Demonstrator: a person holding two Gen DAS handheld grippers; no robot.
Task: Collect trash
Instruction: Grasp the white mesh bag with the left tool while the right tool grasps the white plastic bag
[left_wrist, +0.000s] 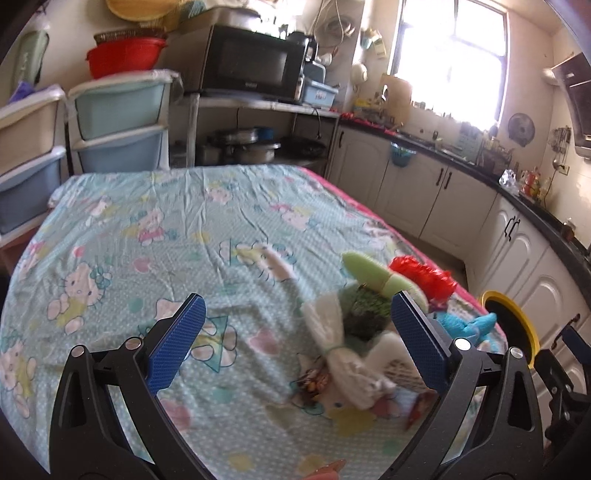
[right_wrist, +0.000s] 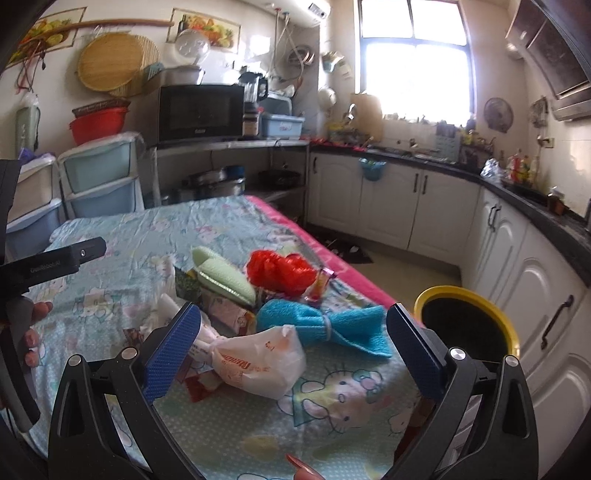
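Hovering right gripper (right_wrist: 291, 350) spread wide, empty, over knotted white plastic bag (right_wrist: 258, 363) on table's near edge, yellow-rimmed bin (right_wrist: 467, 325) beside. I judge bag light, crinkly, slippery; pinch knot. Left gripper (left_wrist: 295, 343) likewise agape, empty.

Item count, right wrist view, centre of frame:

- Blue cloth bundle (right_wrist: 325, 326): 1
- Red mesh scrubber (right_wrist: 279, 271): 1
- Green sponge (right_wrist: 221, 275): 1
- White plastic bag (right_wrist: 258, 363): 1
- Small pink-capped wrapper (right_wrist: 320, 286): 1

Right of frame: yellow-rimmed bin (right_wrist: 469, 325): 1.

Upper left: microwave (right_wrist: 201, 112): 1; red basin (right_wrist: 98, 123): 1.
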